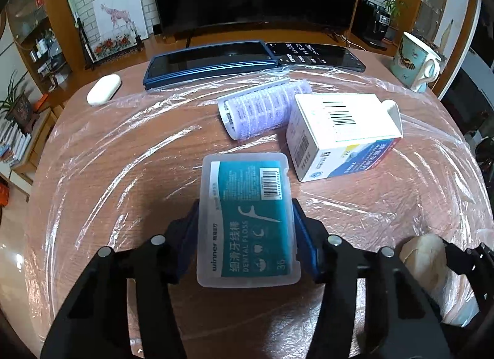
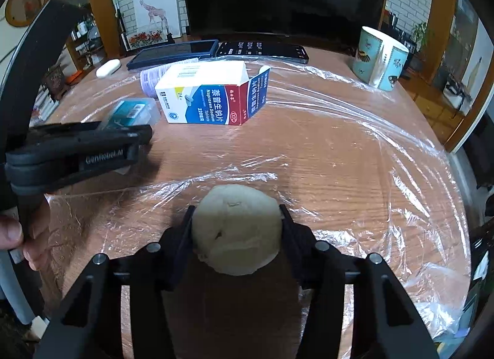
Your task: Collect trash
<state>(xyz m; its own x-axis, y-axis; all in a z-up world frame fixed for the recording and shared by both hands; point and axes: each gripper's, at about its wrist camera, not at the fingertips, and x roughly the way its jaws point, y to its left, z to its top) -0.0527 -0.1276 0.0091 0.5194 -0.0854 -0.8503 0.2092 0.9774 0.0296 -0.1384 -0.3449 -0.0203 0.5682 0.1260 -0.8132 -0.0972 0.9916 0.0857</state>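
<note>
in the left wrist view, the left gripper (image 1: 245, 235) has its jaws pressed on the two long sides of a dental floss box (image 1: 245, 220), so it is holding the box. the box is clear plastic with a teal label, and it sits low over the table (image 1: 123, 149), which has shiny plastic wrap (image 1: 92, 173) over it. the box looks light and stiff, and its smooth sides could slip, so holding it across the middle like this looks best. past it lie a medicine box (image 1: 339, 133) with one flap open and a rolled purple sheet (image 1: 262, 105). both look like light trash; the card box would squash if squeezed hard, so its short sides look like the place to hold it. two phones (image 1: 216, 61), a white case (image 1: 103, 89) and a mug (image 1: 413, 61) sit farther back and do not look like trash. in the right wrist view, the right gripper (image 2: 236, 232) has its jaws closed on a pale round lump (image 2: 236, 232), near the front edge of the table. it looks soft, maybe dough or a wad of paper, i cannot tell which. it may dent, so a gentle squeeze on its wide part seems right. on the left of this view is the left gripper with the floss box, and a hand (image 2: 18, 235) holds its handle
</note>
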